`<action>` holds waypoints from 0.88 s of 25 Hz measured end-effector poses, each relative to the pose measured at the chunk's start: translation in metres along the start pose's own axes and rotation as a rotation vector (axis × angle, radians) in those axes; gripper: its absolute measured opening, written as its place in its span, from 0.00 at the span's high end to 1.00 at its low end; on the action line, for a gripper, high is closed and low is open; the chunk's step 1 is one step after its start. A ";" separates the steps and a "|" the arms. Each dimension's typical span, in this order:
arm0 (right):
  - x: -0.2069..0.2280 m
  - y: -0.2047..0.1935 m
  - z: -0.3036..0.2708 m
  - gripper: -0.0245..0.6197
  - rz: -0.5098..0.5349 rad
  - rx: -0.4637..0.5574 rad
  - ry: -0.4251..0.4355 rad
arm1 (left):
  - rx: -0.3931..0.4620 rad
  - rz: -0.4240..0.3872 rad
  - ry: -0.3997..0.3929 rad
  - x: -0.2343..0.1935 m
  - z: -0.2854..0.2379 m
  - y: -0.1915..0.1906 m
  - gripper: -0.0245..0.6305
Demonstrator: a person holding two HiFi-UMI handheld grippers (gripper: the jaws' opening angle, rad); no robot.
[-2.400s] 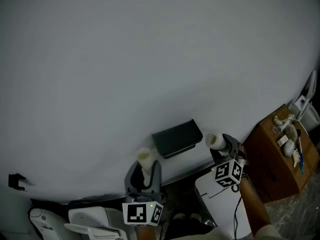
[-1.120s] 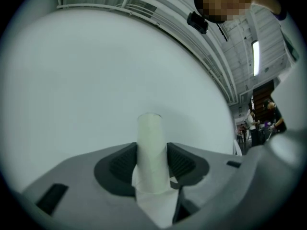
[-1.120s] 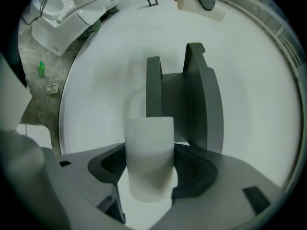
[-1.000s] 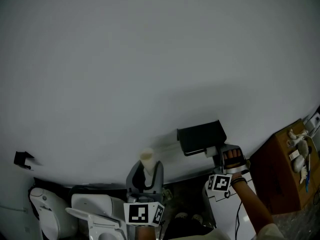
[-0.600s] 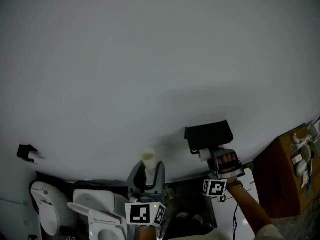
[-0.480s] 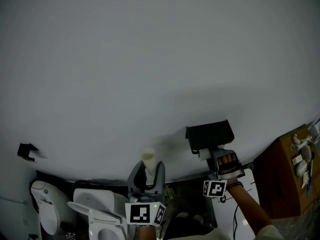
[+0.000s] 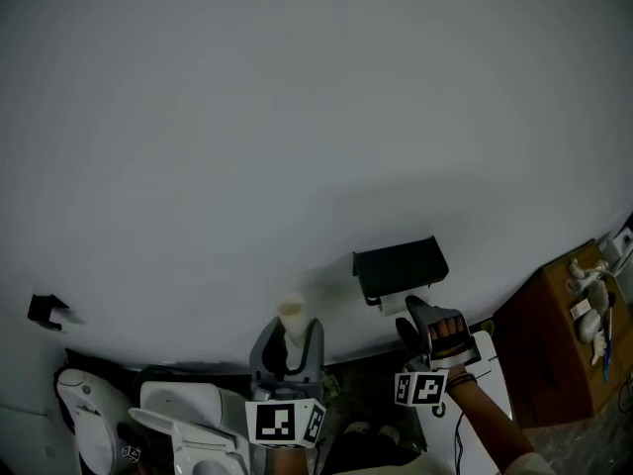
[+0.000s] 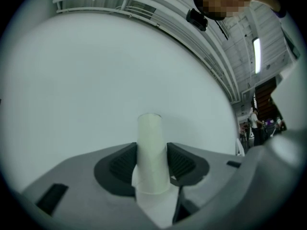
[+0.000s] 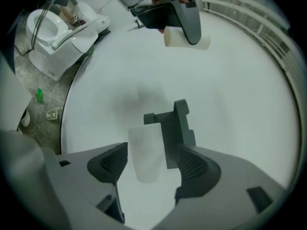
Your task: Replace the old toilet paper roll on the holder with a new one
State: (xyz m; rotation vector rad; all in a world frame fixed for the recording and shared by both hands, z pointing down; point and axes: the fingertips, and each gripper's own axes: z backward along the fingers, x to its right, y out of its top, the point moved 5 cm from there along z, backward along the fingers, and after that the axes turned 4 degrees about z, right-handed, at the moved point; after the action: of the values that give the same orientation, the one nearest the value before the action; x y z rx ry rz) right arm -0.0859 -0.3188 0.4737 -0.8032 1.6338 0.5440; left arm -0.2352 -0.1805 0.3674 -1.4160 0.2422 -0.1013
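Head view: left tool (image 7: 288, 336) low at centre, pointing at the white wall (image 7: 297, 117), clamped on the empty cardboard tube (image 7: 290, 315), which stands upright with its top end well clear of the jaws. Right tool (image 7: 427, 313) far nearer the job: just below and right of the black wall holder (image 7: 400, 265), with the new toilet paper roll (image 7: 393, 306) tucked under the holder's plate, straight ahead of the fingertips.

Right gripper view: jaws apart, pads off the paper, roll framed between them but beyond the tips. Left pad close to the roll's side, holder's arm showing in the gap on the other side. Long axis of the roll along the wall, parallel to that arm. Hard to tell whether threaded on it or only lying against it.

Likely next: a straight pull back off the wall, or a nudge along that axis if not fully seated.

Open room on the bare wall above and left of the holder. Toilet (image 7: 188, 428) down left and cardboard box (image 7: 559, 344) at right, both well apart. Left tool and tube off to the side, out of the path.
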 end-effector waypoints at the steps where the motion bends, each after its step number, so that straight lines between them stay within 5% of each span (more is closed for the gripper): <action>1: 0.003 0.001 0.005 0.47 -0.032 0.011 -0.004 | 0.001 -0.008 -0.005 0.003 -0.002 0.001 0.66; 4: 0.021 -0.001 0.021 0.47 -0.193 0.030 -0.018 | 0.000 -0.041 -0.015 0.011 -0.007 0.004 0.66; 12: 0.086 -0.039 0.050 0.47 -0.938 0.088 -0.095 | 0.024 -0.028 -0.056 0.027 -0.025 0.011 0.66; 16: 0.106 -0.058 0.060 0.49 -1.192 0.111 -0.134 | 0.031 -0.018 -0.065 0.035 -0.032 0.013 0.66; 22: 0.116 -0.086 0.073 0.82 -1.361 0.075 -0.289 | 0.042 -0.012 -0.061 0.037 -0.038 0.017 0.66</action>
State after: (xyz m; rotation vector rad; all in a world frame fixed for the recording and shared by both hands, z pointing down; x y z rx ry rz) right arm 0.0163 -0.3472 0.3511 -1.4516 0.5605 -0.3669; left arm -0.2087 -0.2221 0.3416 -1.3764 0.1806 -0.0728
